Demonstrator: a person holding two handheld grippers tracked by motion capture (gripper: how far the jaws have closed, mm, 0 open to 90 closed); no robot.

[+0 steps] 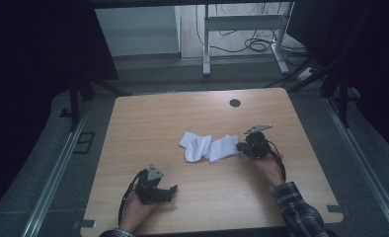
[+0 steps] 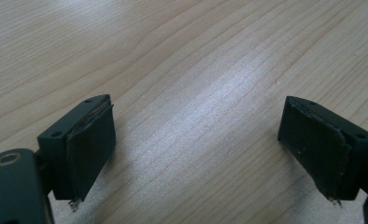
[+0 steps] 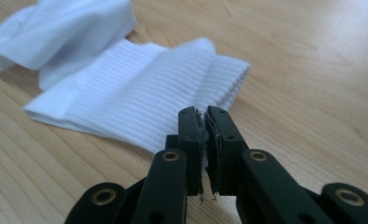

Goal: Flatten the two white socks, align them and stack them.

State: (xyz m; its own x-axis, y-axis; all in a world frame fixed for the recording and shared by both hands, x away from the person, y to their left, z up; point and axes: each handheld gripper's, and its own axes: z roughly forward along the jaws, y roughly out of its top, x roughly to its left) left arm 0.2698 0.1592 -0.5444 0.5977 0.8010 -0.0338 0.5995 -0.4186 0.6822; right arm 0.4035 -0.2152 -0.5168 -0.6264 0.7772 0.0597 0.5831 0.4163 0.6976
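From above, the white sock lies mid-table with the right gripper at its three o'clock edge, while the left gripper idles apart over bare table, and the right gripper's jaws pinch the ribbed cuff, seemingly to lift it.

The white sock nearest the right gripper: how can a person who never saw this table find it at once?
Start from the wooden table. Near its middle lie two white socks, and the ribbed sock is the one beside the right gripper, whose jaws are shut on its cuff edge. The other sock is smoother and more crumpled.
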